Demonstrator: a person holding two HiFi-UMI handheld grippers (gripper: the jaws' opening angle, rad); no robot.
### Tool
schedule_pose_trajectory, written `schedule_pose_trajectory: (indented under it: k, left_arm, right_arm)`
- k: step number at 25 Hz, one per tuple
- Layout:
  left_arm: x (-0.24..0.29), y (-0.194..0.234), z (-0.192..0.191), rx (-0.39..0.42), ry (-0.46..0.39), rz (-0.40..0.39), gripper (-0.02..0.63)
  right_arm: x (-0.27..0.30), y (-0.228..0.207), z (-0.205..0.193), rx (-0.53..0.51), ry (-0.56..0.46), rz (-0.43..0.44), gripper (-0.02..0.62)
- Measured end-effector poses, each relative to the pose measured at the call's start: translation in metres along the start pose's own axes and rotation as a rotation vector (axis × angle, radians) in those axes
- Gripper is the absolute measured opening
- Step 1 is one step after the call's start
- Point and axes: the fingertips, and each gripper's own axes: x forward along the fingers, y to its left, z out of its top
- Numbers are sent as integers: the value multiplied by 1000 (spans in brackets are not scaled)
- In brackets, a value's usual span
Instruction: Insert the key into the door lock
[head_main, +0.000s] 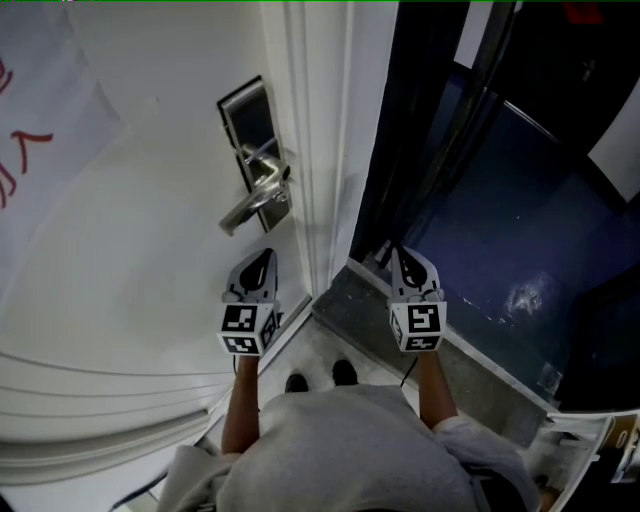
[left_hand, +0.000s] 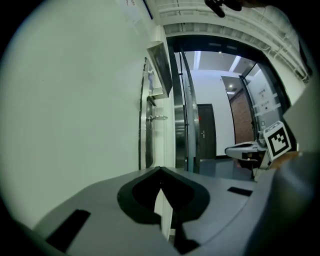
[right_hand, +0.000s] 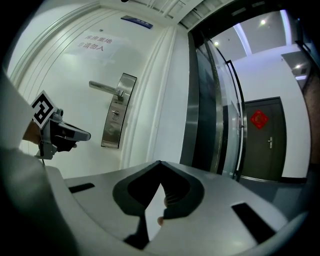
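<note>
Alignment first: I'd line up square to the door (head_main: 120, 250), level with the lock plate (head_main: 245, 130). Count: 1 door, 2 grippers, left gripper (head_main: 264, 258) and right gripper (head_main: 402, 258), both pinched shut, 1 lock plate, 1 handle (head_main: 250, 205). No key shows in the lock plate; 1 pale speck (right_hand: 160, 220) between the right jaws might be it.

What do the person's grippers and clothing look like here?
The left gripper and right gripper are pale grey pointed shells with dark insets. Each carries a cube of black-and-white square markers. The person wears a grey short-sleeved top.
</note>
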Motion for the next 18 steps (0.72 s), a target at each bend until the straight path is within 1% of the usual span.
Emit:
schedule_pose_trajectory:
  k: [7, 13, 18]
  left_arm:
    - [1, 7, -5, -6, 4, 13, 17]
    - [3, 3, -4, -2, 5, 5, 17]
    - [-1, 6, -3, 5, -8, 20, 17]
  right_arm:
    - [8, 9, 4, 2, -5, 11, 21]
    - [14, 15, 11, 5, -20, 19, 21]
    - [16, 20, 14, 3, -23, 30, 21]
